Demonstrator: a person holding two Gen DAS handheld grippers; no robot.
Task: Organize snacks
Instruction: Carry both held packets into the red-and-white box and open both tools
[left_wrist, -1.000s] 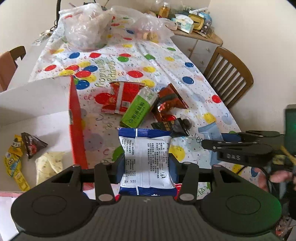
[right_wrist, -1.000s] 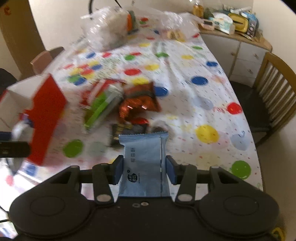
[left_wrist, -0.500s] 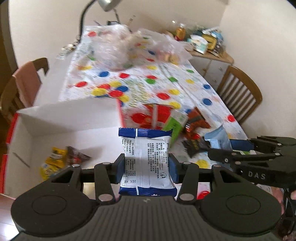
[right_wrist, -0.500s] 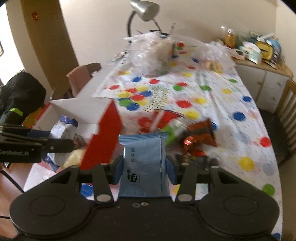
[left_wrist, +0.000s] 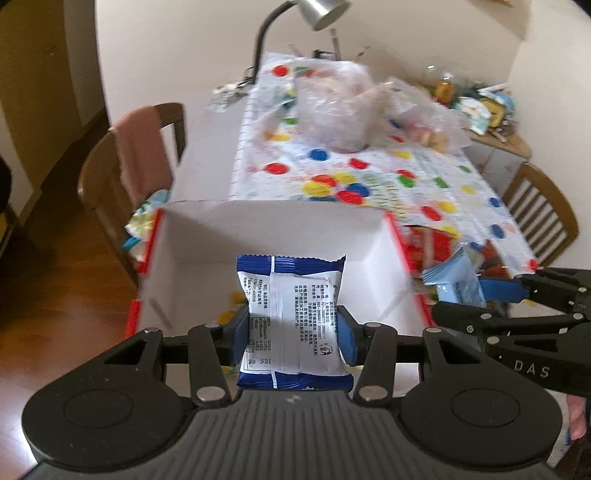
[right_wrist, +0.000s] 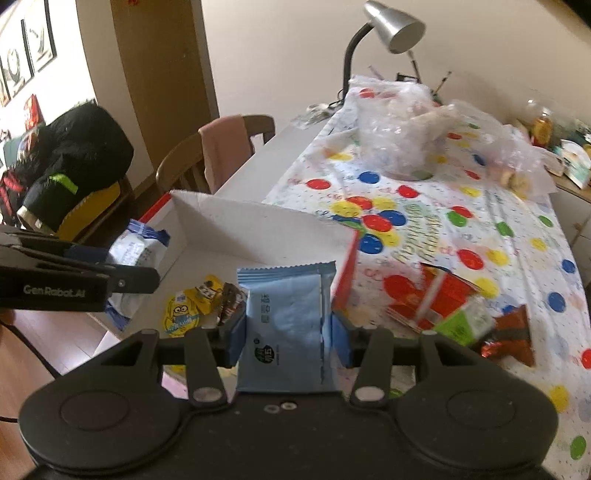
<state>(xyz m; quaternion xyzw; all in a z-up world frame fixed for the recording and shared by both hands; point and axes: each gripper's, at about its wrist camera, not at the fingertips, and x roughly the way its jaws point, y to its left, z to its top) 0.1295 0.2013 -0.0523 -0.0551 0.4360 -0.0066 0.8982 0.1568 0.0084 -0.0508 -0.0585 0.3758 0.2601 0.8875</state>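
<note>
Left wrist view: the left gripper (left_wrist: 293, 328) pinches a dark-blue-and-white printed snack packet (left_wrist: 291, 321) between its blue pads, the packet standing upright with its printed back to the camera. Directly ahead of and below the fingers sits an open white cardboard box with red outer sides (left_wrist: 280, 229), its far wall upright; small yellow wrappers show on the box floor, mostly hidden behind the packet. To the right of the tool, the right gripper (left_wrist: 495, 291) reaches in level, clamped on a pale-blue foil snack packet (left_wrist: 456, 282) just beyond the box's right wall. Beyond the box stretches a white tablecloth with coloured polka dots (left_wrist: 369, 173), carrying crumpled clear plastic bags (left_wrist: 340, 107) far ahead. A wooden chair draped with pink cloth (left_wrist: 133, 162) stands ahead to the left.

Right wrist view: the right gripper (right_wrist: 288, 341) squeezes the pale-blue foil snack packet (right_wrist: 286, 328), held upright between its pads. The white box (right_wrist: 258, 225) lies ahead and slightly left; a yellow cartoon-print wrapper (right_wrist: 181, 314) and a dark wrapper (right_wrist: 231, 301) rest on its floor. To the left, the left gripper (right_wrist: 147, 273) holds the blue-and-white packet (right_wrist: 135, 251) over the box's left side. To the right of the tool, on the tablecloth (right_wrist: 480, 229), lie a red carton-like pack (right_wrist: 432, 295), a green-and-white pack (right_wrist: 465, 325) and a brown foil packet (right_wrist: 511, 336), close together.
</note>
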